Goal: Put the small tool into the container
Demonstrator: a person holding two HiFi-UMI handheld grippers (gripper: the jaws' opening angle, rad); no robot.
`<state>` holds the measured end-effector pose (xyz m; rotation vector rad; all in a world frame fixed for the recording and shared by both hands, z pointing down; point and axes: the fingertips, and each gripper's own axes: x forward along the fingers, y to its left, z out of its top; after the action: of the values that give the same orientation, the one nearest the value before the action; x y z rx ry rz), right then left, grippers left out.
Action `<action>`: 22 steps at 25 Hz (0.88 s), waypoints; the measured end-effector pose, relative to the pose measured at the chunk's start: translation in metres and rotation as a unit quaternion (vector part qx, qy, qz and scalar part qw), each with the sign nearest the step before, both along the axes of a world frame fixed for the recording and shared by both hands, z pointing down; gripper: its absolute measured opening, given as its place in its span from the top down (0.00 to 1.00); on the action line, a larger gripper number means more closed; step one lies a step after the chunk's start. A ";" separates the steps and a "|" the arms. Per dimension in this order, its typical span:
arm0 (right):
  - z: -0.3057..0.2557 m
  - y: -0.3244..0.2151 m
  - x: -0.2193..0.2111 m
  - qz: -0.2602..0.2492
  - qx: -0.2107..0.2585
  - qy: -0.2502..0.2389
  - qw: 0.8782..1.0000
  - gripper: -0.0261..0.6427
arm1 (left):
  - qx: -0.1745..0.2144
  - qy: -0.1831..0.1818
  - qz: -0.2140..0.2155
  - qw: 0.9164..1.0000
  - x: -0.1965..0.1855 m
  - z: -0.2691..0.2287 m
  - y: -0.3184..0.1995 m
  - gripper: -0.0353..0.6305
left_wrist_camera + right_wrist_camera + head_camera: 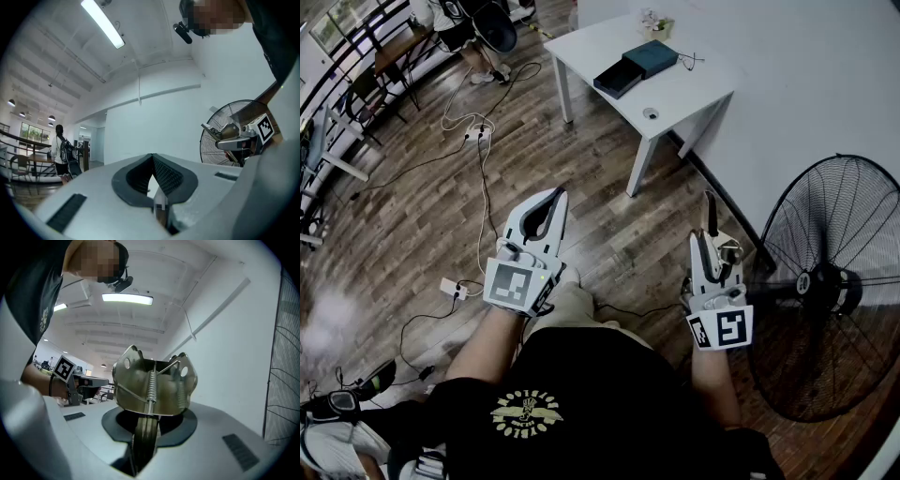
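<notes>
Small tool (152, 385): sheet metal with springs, likely light, stiff, slick (best held by its flat stem); right gripper (144, 432) clamps it, left gripper (153, 164) closed empty.

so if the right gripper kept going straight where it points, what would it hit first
The right gripper, holding the small tool, would likely meet the white wall beside the table first, though depth is unclear.
</notes>
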<state>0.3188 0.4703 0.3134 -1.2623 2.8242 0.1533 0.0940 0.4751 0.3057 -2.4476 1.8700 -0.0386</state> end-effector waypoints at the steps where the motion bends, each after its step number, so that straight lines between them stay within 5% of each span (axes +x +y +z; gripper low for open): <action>1: 0.001 0.000 0.001 0.002 -0.001 -0.002 1.000 0.86 | 0.012 -0.005 0.002 1.000 0.001 -0.003 0.002 0.94; 9: 0.005 -0.025 -0.003 0.018 0.007 -0.003 1.000 0.86 | 0.086 -0.051 -0.005 0.995 0.003 -0.018 -0.006 0.94; 22: 0.012 -0.105 -0.042 0.024 0.005 0.011 1.000 0.86 | 0.060 -0.054 0.009 0.997 -0.030 0.006 -0.083 0.94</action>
<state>0.2771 0.3655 0.3252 -1.3342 2.8099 0.1857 0.0643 0.3917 0.3115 -2.3331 1.7538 -0.0550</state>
